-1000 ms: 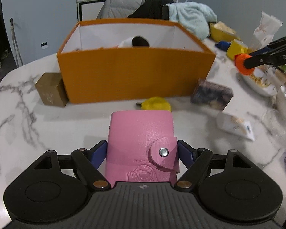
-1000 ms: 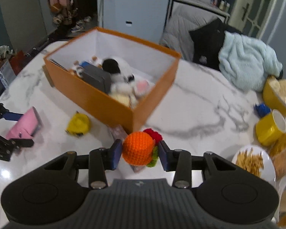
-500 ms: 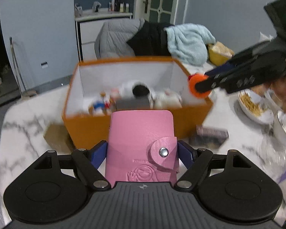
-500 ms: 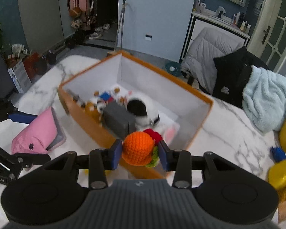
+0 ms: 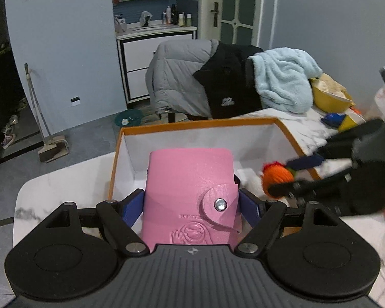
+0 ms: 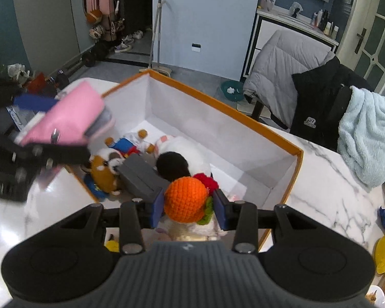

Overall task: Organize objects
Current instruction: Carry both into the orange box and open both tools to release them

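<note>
The pink wallet [image 5: 191, 195] sits clamped between the blue pads of the left gripper [image 5: 191, 205], held above the near-left corner of the orange box [image 6: 243, 122]. The orange crocheted toy [image 6: 186, 199] is gripped by the right gripper [image 6: 190, 206], narrow jaws pressing its sides, over the box's near wall. Inside the box lie plush toys [image 6: 107, 169] and a grey case [image 6: 141, 177]. The box stands on a marble table [image 6: 328, 187], with a light blue blanket [image 6: 369, 133] beyond its far-right corner.

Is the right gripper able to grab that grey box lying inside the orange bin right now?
Probably not yet. The right gripper is shut on the orange crochet ball, so its jaws are full. The grey box lies uncovered in the orange bin just below; once the ball drops, the way looks free.
</note>
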